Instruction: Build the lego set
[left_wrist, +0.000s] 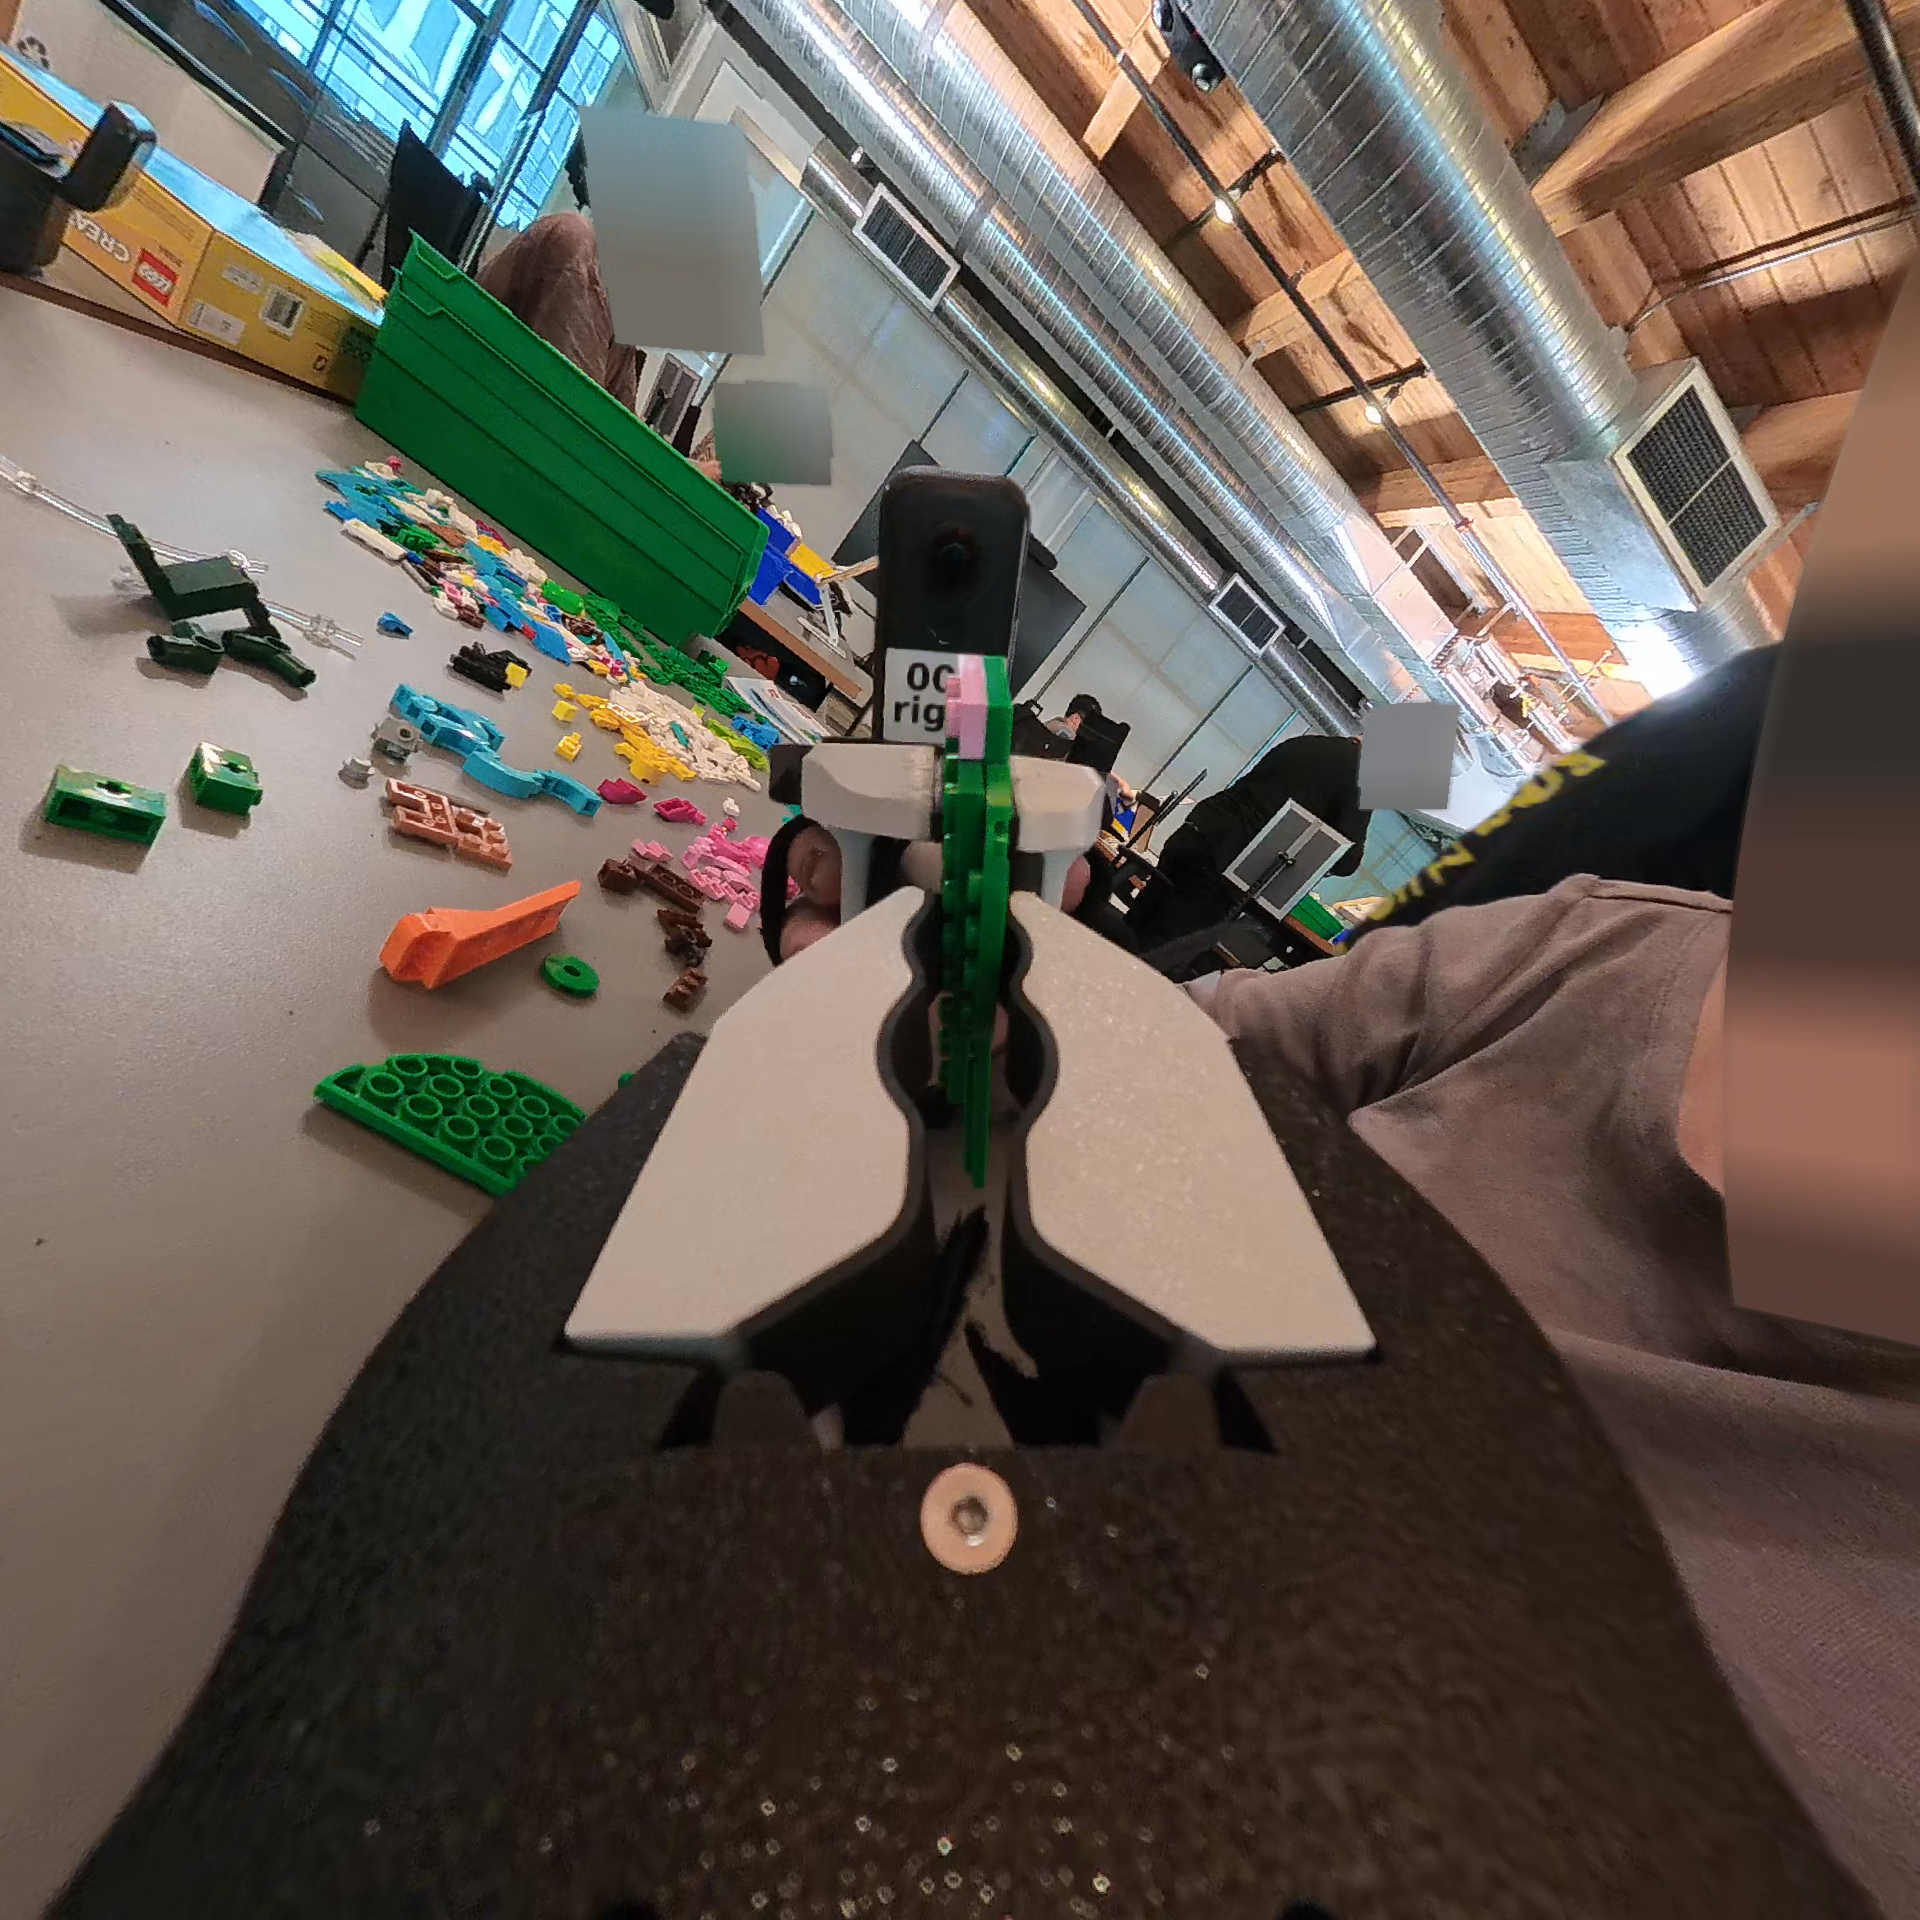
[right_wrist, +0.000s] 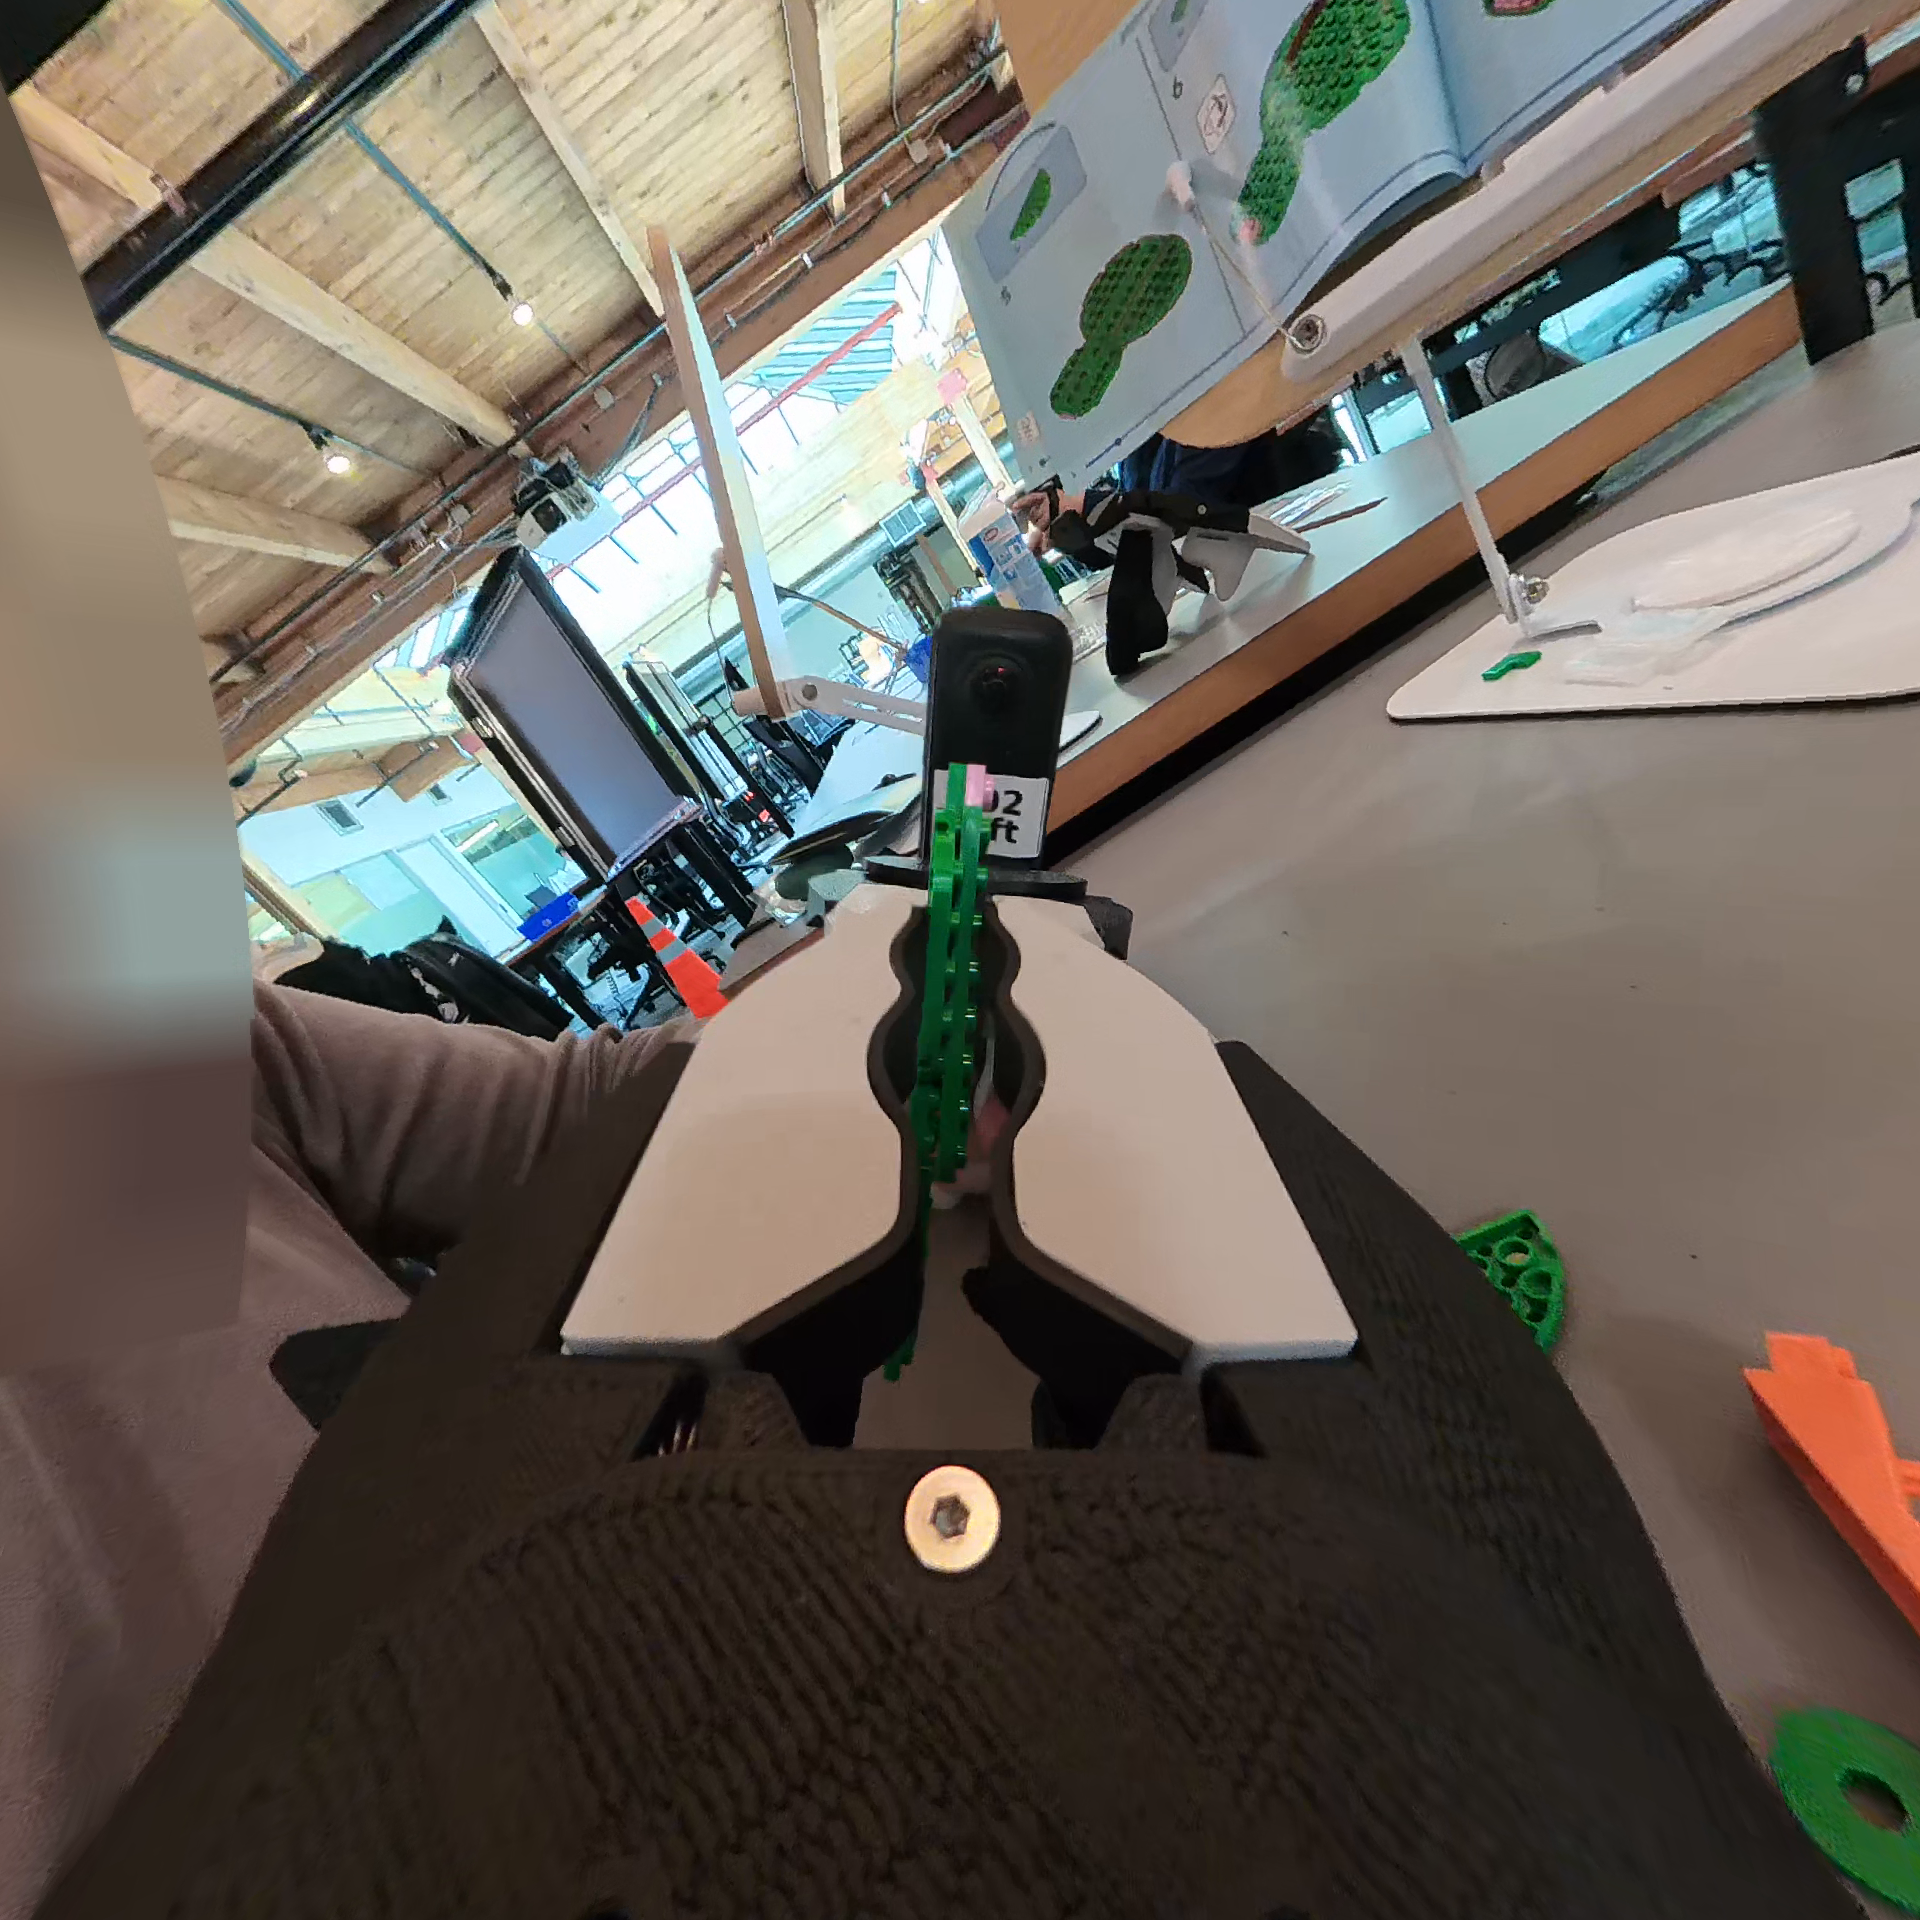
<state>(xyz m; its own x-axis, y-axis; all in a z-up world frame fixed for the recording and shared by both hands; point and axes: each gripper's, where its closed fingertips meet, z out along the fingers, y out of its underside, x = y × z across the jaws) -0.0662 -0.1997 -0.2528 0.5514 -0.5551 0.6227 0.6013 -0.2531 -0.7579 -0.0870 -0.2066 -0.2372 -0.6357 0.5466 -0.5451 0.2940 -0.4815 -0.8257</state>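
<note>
In the left wrist view the left gripper (left_wrist: 971, 935) is tilted up off the grey table (left_wrist: 156, 1039), its white fingers (left_wrist: 800, 1122) clamped on a green plate assembly (left_wrist: 977, 935) held edge-on between them. The right gripper (left_wrist: 951, 795) faces it from the far side, closed on the same plate, where a pink brick (left_wrist: 971, 707) sits at the top edge. The plate hides most of the right gripper's body, and a hand behind it is only partly visible. Loose bricks (left_wrist: 582, 665), a half-round green plate (left_wrist: 457, 1117) and an orange brick separator (left_wrist: 473, 930) lie on the table. In the right wrist view the right gripper (right_wrist: 951, 997) points level, clamped on the green plate assembly (right_wrist: 951, 997); the left gripper (right_wrist: 966, 894) beyond is largely hidden. The instruction booklet (right_wrist: 1195, 208) is cut off at the top.
</note>
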